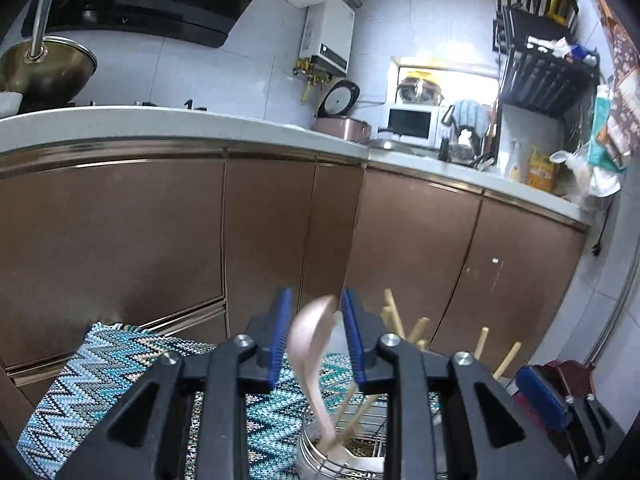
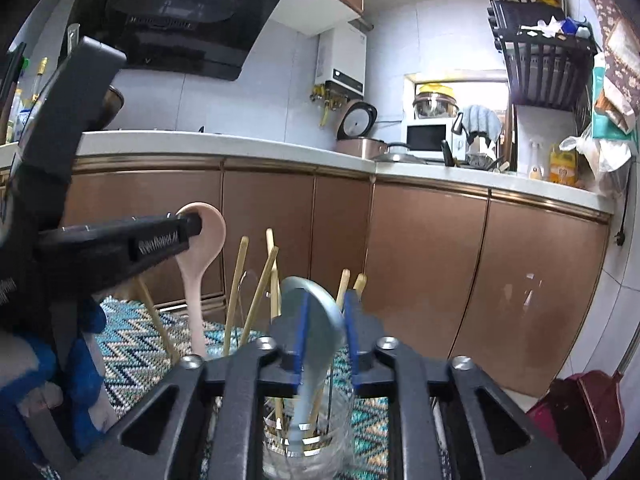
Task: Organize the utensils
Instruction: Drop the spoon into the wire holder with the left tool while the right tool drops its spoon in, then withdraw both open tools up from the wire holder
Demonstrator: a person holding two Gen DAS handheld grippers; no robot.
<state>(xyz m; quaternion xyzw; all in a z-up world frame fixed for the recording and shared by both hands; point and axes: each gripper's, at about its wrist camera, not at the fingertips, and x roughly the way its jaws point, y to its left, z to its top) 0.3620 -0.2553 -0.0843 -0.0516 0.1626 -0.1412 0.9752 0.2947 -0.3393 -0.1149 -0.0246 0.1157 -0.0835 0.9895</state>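
Pink spoon (image 1: 310, 344) motion-blurred; blue spoon's (image 2: 316, 320) handle tip behind glass

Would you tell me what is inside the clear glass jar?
The glass jar holds the blue spoon handle-down and several wooden chopsticks. Its bottom is hidden by glare and the right gripper.

Bright window glare, fisheye edges, blurred spoons

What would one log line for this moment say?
left tongs: open, pink spoon between | right tongs: open, blue spoon between | both spoons over holders
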